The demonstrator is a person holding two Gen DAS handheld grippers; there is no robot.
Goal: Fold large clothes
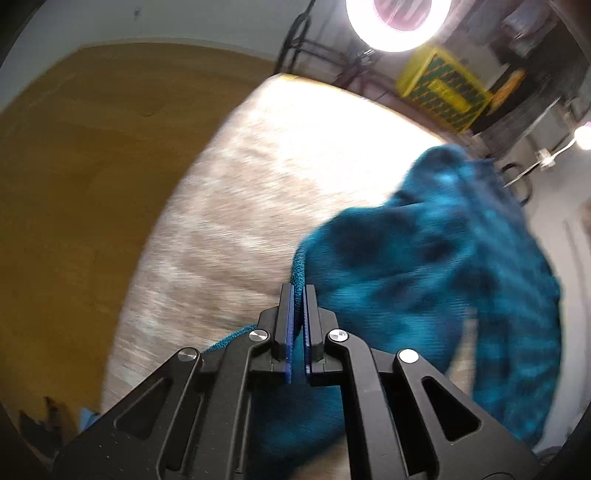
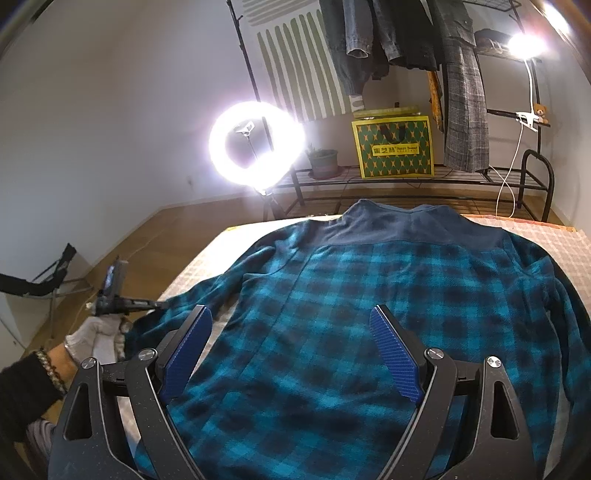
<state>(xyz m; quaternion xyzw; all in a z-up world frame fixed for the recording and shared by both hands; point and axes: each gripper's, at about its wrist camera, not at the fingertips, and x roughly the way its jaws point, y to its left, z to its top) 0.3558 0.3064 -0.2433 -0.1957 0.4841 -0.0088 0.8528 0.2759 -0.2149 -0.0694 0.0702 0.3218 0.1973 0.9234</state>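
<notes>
A teal and black plaid shirt (image 2: 369,295) lies back up, spread flat on the beige checked cover (image 2: 207,266), collar at the far side. In the left wrist view my left gripper (image 1: 298,291) is shut on the edge of the left sleeve (image 1: 424,266), teal cloth pinched between its blue pads. The right wrist view shows that gripper (image 2: 157,304) at the sleeve's end, held by a gloved hand (image 2: 88,336). My right gripper (image 2: 291,314) hovers open over the shirt's lower back, with nothing between its fingers.
A lit ring light (image 2: 256,144) stands beyond the cover's far left corner. Behind it are a clothes rack with hanging garments (image 2: 406,33), a yellow and green bag (image 2: 393,147) and a potted plant (image 2: 323,162). Wooden floor (image 1: 74,184) lies to the left.
</notes>
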